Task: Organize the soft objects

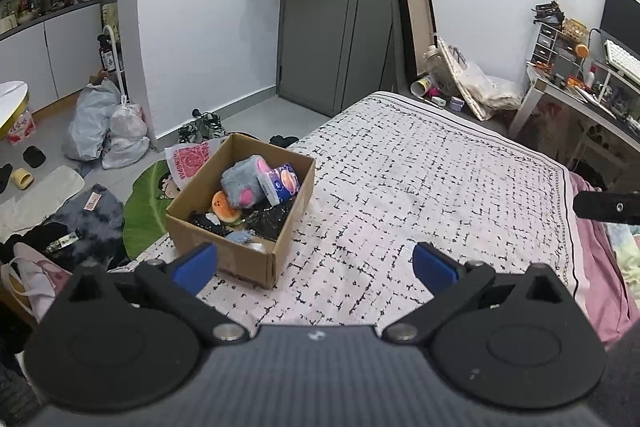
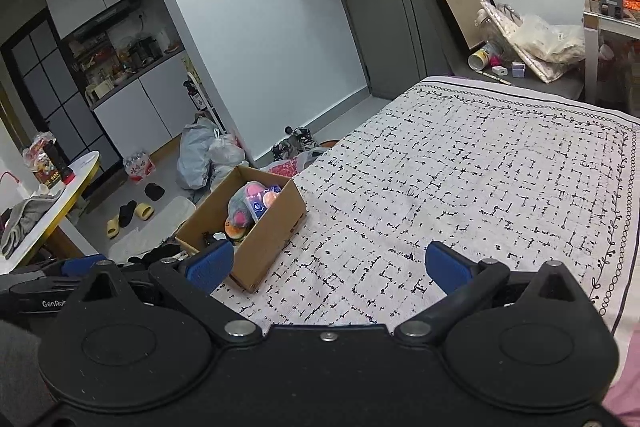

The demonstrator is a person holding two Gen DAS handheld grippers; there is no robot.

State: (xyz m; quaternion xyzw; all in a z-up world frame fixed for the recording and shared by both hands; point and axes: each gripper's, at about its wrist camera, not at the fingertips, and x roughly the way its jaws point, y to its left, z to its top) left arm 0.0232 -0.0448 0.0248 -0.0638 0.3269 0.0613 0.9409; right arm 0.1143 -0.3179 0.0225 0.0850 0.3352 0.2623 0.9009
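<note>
Grippers both spread wide, empty: left gripper (image 1: 316, 267) w/ blue ridged pads, right gripper (image 2: 328, 265) same, over woven grid-print bedspread (image 1: 420, 179). Ahead-left, rectangular cardboard box (image 1: 256, 263) at bed edge holds fuzzy grey plush (image 1: 240, 185), round orange squishy (image 1: 226, 213), tissue pack (image 1: 280, 183).

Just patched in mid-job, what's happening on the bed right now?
A person holds two sets of tongs above the patterned bedspread. The left tongs and right tongs are both open and empty. A cardboard box sits at the bed's left edge, holding a grey plush toy, a blue packet and an orange round plush. No loose items show on the bedspread.
</note>
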